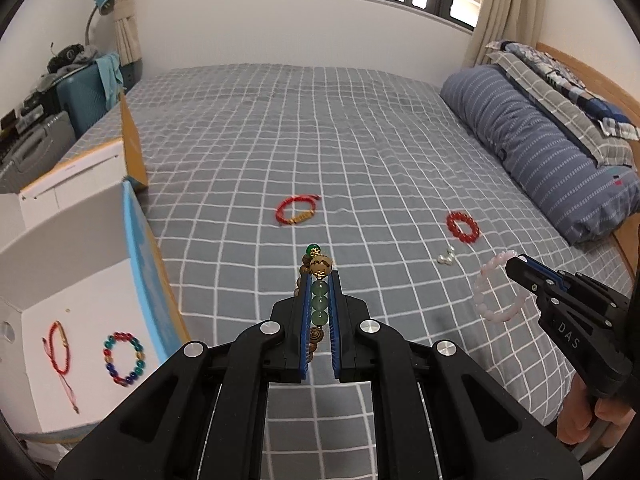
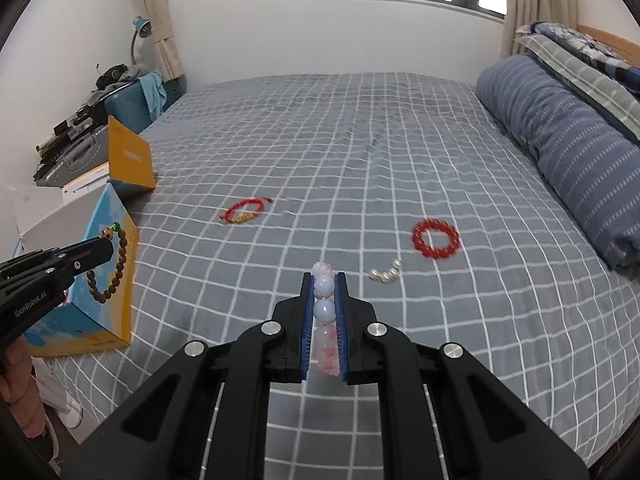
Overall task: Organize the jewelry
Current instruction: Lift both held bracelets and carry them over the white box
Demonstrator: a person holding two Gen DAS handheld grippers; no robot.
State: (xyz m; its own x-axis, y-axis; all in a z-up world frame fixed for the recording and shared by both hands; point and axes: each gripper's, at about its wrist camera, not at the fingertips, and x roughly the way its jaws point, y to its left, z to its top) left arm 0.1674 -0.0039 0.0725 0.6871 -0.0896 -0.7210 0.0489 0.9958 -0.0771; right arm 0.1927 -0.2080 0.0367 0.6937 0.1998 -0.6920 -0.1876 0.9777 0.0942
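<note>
Left wrist view: your left gripper (image 1: pixel 319 280) is clamped on the brown bead bracelet (image 1: pixel 319 265). Your right gripper (image 2: pixel 325 280) is clamped on the pink bracelet (image 2: pixel 323 292), above the bed (image 2: pixel 360 140).

Brown-green bead bracelet (image 1: pixel 319 280) and pink bead bracelet (image 2: pixel 325 312) held aloft; red bead bracelet (image 2: pixel 436 239), red cord bracelet (image 2: pixel 245 212) on bedspread.

Each fisheye looks forward and down along its own hand-held gripper, close above the bed (image 1: pixel 360 128) — both views share the checked bedcover, window wall and pillows (image 2: pixel 560 140).
</note>
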